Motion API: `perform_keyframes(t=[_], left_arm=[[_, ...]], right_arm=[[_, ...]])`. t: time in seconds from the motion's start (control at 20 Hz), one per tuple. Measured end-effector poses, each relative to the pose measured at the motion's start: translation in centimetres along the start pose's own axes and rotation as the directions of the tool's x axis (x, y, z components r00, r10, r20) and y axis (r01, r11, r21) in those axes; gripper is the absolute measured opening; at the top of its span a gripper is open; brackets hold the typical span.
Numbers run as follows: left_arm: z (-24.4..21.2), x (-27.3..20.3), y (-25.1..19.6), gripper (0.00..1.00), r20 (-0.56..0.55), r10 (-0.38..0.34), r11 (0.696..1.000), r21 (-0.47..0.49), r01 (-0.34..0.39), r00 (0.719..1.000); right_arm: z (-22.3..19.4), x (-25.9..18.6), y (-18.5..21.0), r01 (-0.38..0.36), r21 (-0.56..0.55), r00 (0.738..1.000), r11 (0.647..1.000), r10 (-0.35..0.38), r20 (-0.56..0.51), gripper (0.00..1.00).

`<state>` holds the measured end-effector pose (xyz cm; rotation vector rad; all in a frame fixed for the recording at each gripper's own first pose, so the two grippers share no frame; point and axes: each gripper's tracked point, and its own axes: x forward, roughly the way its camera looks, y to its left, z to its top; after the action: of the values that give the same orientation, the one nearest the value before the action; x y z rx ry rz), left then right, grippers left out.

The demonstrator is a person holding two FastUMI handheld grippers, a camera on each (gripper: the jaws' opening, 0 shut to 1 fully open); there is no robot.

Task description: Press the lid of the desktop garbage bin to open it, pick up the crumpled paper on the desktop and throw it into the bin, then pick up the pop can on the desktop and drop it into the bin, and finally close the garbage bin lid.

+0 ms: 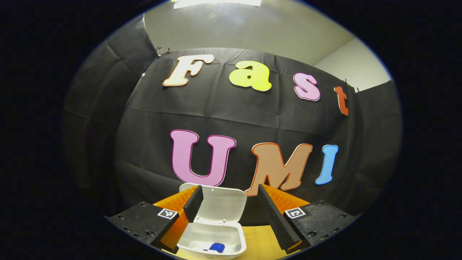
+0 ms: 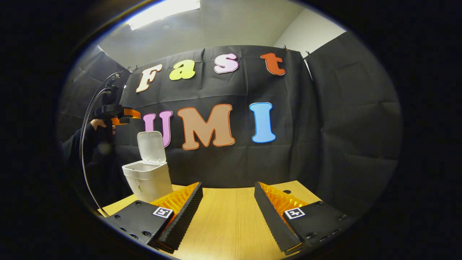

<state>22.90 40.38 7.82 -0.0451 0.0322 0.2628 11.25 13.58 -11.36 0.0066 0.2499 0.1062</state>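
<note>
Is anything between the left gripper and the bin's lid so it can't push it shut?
Nothing visible. The left gripper hangs open above the bin, and the lid stands upright between its spread fingers, nothing between them. A blue thing lies inside the bin.

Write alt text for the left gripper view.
The open left gripper hangs over a white desktop bin whose lid stands raised. A blue object lies inside the bin, which stands on a wooden table.
</note>
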Motion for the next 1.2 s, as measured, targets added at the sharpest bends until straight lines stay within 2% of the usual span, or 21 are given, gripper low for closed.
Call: perform_keyframes(t=[0.1,0.35,0.45,0.6,0.75,0.9,0.95,1.05,1.15,1.2], left_arm=[[0.0,2.5,0.6,0.92,-0.027,-0.013,1.000,-0.004,0.013,1.000],[-1.6,8.6,2.0,0.92,-0.104,-0.015,0.997,0.080,0.023,0.994],[-2.8,10.2,2.2,0.92,-0.134,-0.019,0.996,0.082,0.031,0.991],[-4.1,12.4,3.6,0.92,-0.163,0.015,0.990,0.139,0.008,0.987],[-5.3,13.6,4.1,0.93,-0.214,0.019,0.990,0.140,0.012,0.977],[-7.7,13.2,3.6,0.92,-0.307,-0.007,0.993,0.106,0.041,0.952],[-8.3,12.2,3.8,0.92,-0.343,0.009,0.992,0.120,0.034,0.939],[-7.5,11.3,3.1,0.95,-0.290,-0.016,0.992,0.117,0.052,0.957],[-8.1,9.2,2.9,0.92,-0.304,-0.017,0.991,0.118,0.056,0.952],[-8.3,8.2,2.8,0.94,-0.301,-0.024,0.991,0.120,0.063,0.953]], right_arm=[[-0.5,0.1,0.0,0.020,-0.003,1.000,1.000,-0.020,-0.012,0.96],[-1.4,0.2,0.3,0.058,-0.015,0.998,0.998,-0.058,-0.039,0.96],[-1.4,0.0,0.2,0.072,-0.025,0.997,0.997,-0.073,-0.041,0.96],[-1.7,-0.3,0.1,0.085,-0.041,0.995,0.996,-0.087,-0.049,0.96],[-1.9,-0.5,0.0,0.093,-0.063,0.994,0.994,-0.097,-0.057,0.96],[-2.2,-0.6,0.2,0.083,-0.069,0.994,0.994,-0.088,-0.070,0.96],[-2.0,-0.6,0.5,0.079,-0.070,0.994,0.994,-0.084,-0.069,0.96],[-1.8,-0.5,1.0,0.062,-0.070,0.996,0.996,-0.067,-0.061,0.96],[-1.5,-0.4,1.3,0.044,-0.072,0.997,0.996,-0.048,-0.053,0.96],[-1.6,-0.3,1.6,0.033,-0.071,0.998,0.997,-0.037,-0.052,0.96]])
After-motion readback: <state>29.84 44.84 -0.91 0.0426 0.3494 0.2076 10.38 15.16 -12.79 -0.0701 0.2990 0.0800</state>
